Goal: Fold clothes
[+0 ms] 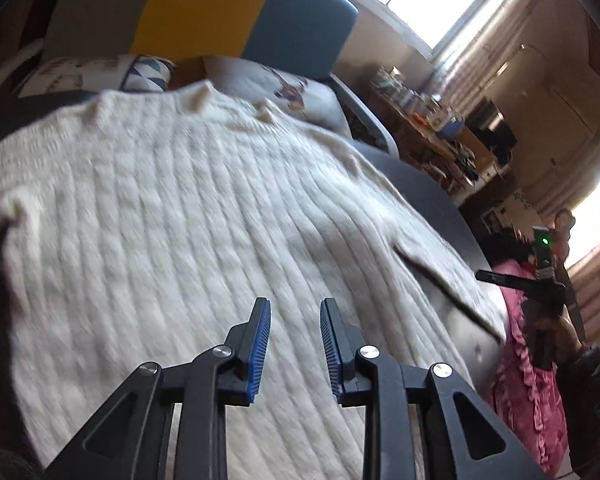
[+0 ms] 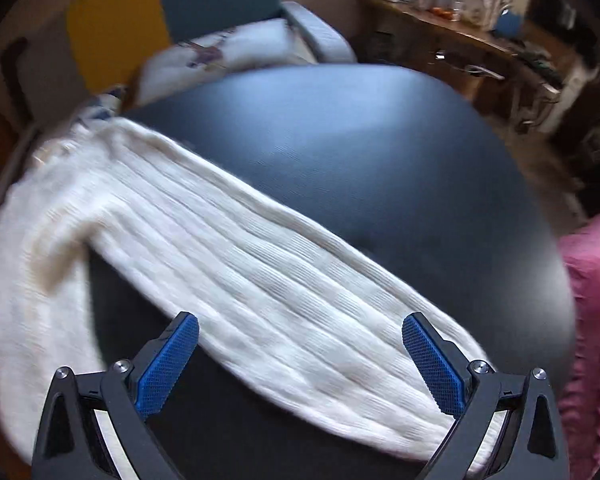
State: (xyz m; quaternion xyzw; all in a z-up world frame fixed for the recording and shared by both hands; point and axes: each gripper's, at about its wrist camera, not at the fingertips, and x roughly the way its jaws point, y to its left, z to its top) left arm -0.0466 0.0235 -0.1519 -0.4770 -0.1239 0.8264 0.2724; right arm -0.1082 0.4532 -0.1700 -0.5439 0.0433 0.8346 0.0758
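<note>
A cream cable-knit sweater (image 1: 180,208) lies spread on a dark round table (image 2: 380,140). Its body fills most of the left wrist view, and my left gripper (image 1: 294,312) hovers just above the knit, jaws open a little with nothing between the blue pads. In the right wrist view one long sleeve (image 2: 300,280) stretches flat and diagonally across the tabletop towards the lower right. My right gripper (image 2: 300,328) is wide open above the sleeve's cuff end, one finger on each side of its width, gripping nothing. Both views are motion-blurred.
A chair with a yellow and teal back (image 1: 300,20) holds printed pillows (image 1: 284,88) behind the table. A pink ruffled cloth (image 2: 592,300) lies at the table's right edge. A cluttered wooden side desk (image 1: 432,120) stands further right under a bright window.
</note>
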